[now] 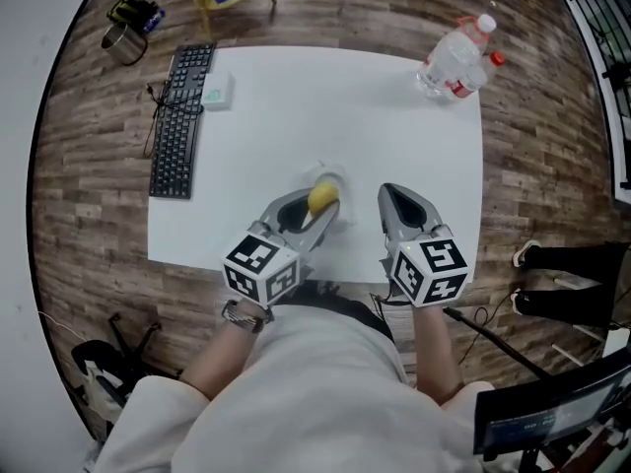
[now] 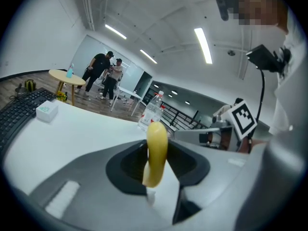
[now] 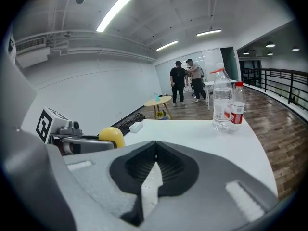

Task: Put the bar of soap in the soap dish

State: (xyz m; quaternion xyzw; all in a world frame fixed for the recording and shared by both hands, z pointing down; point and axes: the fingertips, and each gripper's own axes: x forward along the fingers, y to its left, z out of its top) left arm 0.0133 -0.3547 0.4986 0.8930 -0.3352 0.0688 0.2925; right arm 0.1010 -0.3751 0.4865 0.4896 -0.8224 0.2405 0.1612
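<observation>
At the far left of the desk (image 1: 325,106) lies a black keyboard (image 1: 179,121) with a small white box (image 1: 217,92) beside its far end; the box has a greenish mark on top, too small to read.

Near the front edge, the left claw (image 1: 320,215) is closed on the bar of soap (image 1: 322,196); its jaws stand fairly wide, because the yellow bar sits on edge between them with the pads pressing its two faces. The soap is in the air in that grip, not on the desk. Just beyond it I can make out the pale rim of the soap dish (image 1: 333,175); from here I cannot tell whether the bar touches the dish or hangs just above it. I judge the pick-up done and the carry about finished; lowering the bar into the dish and letting go is what remains.

To the right of that, the right claw (image 1: 392,195) hangs over the desk with its jaws brought together and nothing between them; it looks to have no part in the job.

At the far right corner stand two clear bottles (image 1: 452,62) with red caps and red-and-white labels; their print is too small to read. The claws' cubes bear only black-and-white square patterns, no words.
</observation>
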